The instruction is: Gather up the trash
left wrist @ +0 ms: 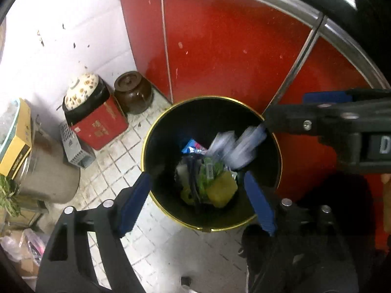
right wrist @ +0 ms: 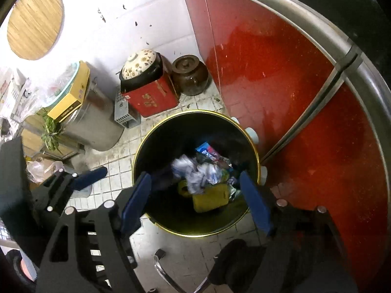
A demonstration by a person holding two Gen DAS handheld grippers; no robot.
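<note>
Red cabinet doors (left wrist: 232, 48) are standing behind a black, gold-rimmed trash bin (left wrist: 168, 127) sitting on the tiled floor (left wrist: 117, 156). Inside the bin, trash (right wrist: 202, 178) is piling up: a yellow piece, crumpled white wrappers and a blue packet. A blurred pale wrapper (left wrist: 244, 149) is showing just below the right gripper (right wrist: 195, 202). Both the left gripper (left wrist: 198, 200) and the right are hanging over the bin's mouth, jaws spread wide and gripping nothing.

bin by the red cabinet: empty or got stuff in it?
Not empty. The black bin holds a pile of wrappers and a yellow item at the bottom, well below the rim.
</note>
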